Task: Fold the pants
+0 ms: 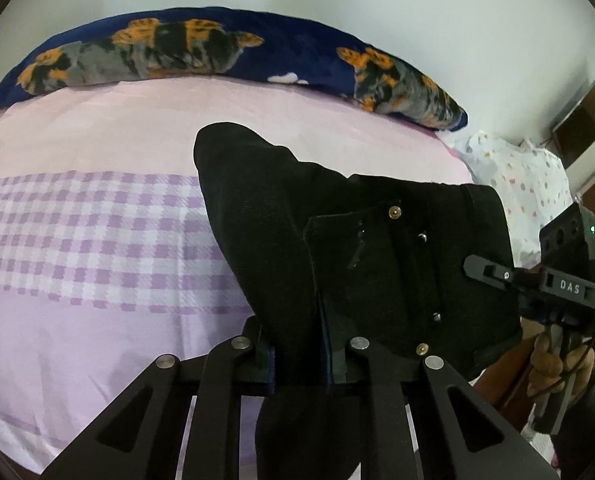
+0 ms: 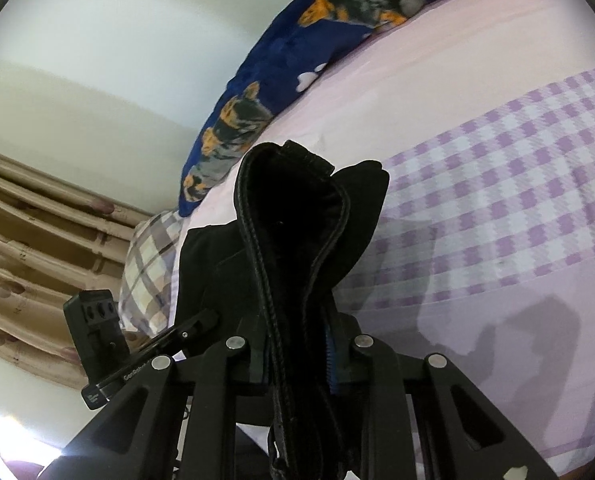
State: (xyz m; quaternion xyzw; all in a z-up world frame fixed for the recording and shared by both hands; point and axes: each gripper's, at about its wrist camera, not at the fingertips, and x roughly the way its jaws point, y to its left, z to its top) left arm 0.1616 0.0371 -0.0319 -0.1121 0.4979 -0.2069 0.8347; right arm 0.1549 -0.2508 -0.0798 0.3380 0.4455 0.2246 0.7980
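The black pants (image 1: 337,240) hang in the air above the bed, held between both grippers. My left gripper (image 1: 297,356) is shut on one end of the waistband, with brass rivets and the fly showing to its right. My right gripper (image 2: 297,356) is shut on the other end of the pants (image 2: 297,220), where the stitched waistband edge loops up in front of the camera. The right gripper also shows at the right edge of the left wrist view (image 1: 493,272), held by a hand. The left gripper shows at lower left in the right wrist view (image 2: 193,326).
The bed (image 1: 97,140) has a pink sheet with a purple checked band. A navy blanket with orange and grey dog print (image 1: 217,48) lies along its far edge. A checked pillow (image 2: 149,256), curtains (image 2: 37,240) and a dotted white bag (image 1: 517,176) lie beyond.
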